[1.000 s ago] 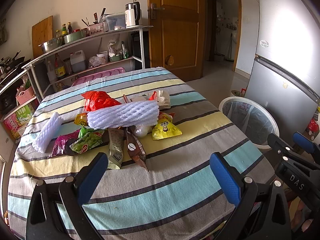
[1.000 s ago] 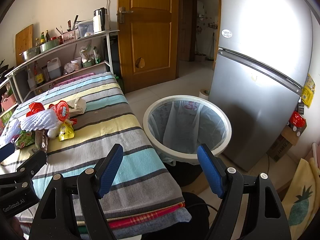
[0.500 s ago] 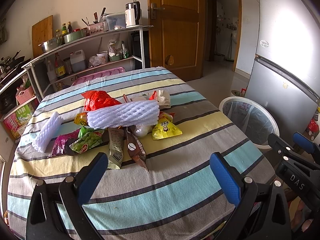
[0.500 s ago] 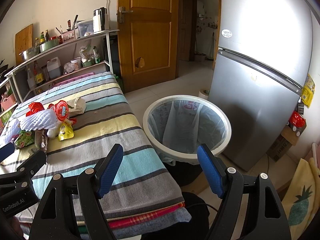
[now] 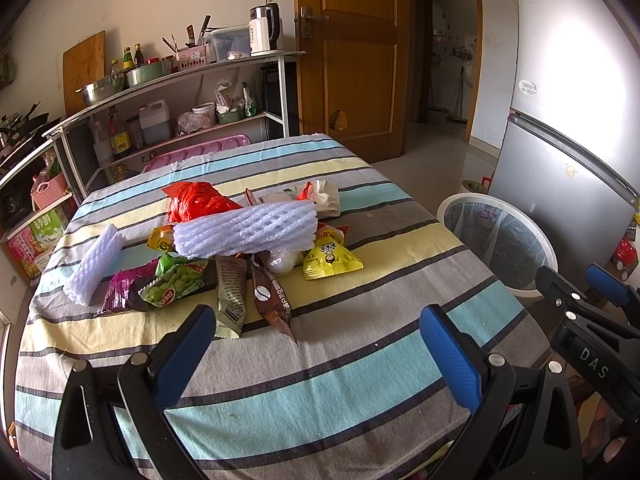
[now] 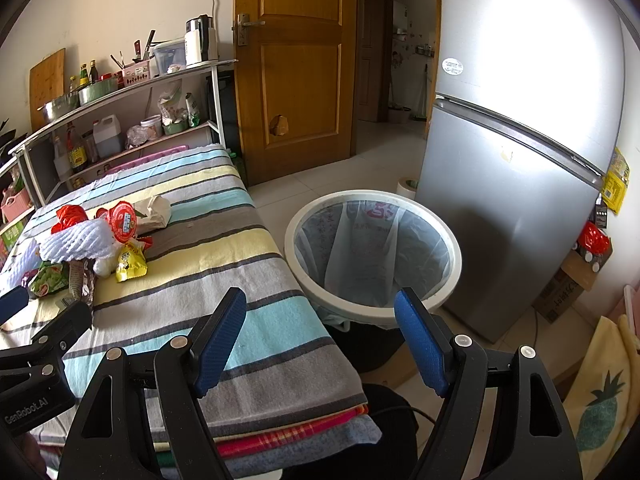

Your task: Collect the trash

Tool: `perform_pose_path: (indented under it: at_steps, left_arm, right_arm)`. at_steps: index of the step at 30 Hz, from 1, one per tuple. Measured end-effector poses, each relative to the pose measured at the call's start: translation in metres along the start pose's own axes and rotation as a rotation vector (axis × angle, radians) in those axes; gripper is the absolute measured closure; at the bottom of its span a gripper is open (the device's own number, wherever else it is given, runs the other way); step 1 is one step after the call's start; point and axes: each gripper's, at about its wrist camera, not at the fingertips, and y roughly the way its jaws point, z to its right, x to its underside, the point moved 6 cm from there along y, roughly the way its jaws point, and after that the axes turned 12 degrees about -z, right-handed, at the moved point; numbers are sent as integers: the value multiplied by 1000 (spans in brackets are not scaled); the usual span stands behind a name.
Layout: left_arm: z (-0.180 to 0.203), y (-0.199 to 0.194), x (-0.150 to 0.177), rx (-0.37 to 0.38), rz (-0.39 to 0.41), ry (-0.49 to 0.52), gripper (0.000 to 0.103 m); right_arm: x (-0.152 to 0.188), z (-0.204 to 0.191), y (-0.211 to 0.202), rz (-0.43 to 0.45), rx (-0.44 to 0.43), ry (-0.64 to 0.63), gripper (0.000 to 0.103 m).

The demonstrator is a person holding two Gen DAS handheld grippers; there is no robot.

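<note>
both grippers, left gripper [image 5: 316,354] and right gripper [image 6: 320,336], hang with fingers spread and empty. the trash pile [image 5: 240,240] sits mid-table, well away from the near edge; the bin [image 6: 372,248] stands beside the table's right edge. best start with the nearest wrapper [image 5: 274,300], pinching it flat by its edge.

left gripper [image 5: 316,344]: jaws wide apart (nothing held) | right gripper [image 6: 320,336]: same
</note>
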Motion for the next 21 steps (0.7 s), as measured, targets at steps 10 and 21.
perform_pose_path:
  at_steps: [10,21]
  left_arm:
    - [1,0,0,1,1,1,0]
    - [-2,1,0,0,0,-3,0]
  right_arm:
    - [0,0,0,-1,0,0,26]
    - [-1,-5,0,0,-22,-11,26]
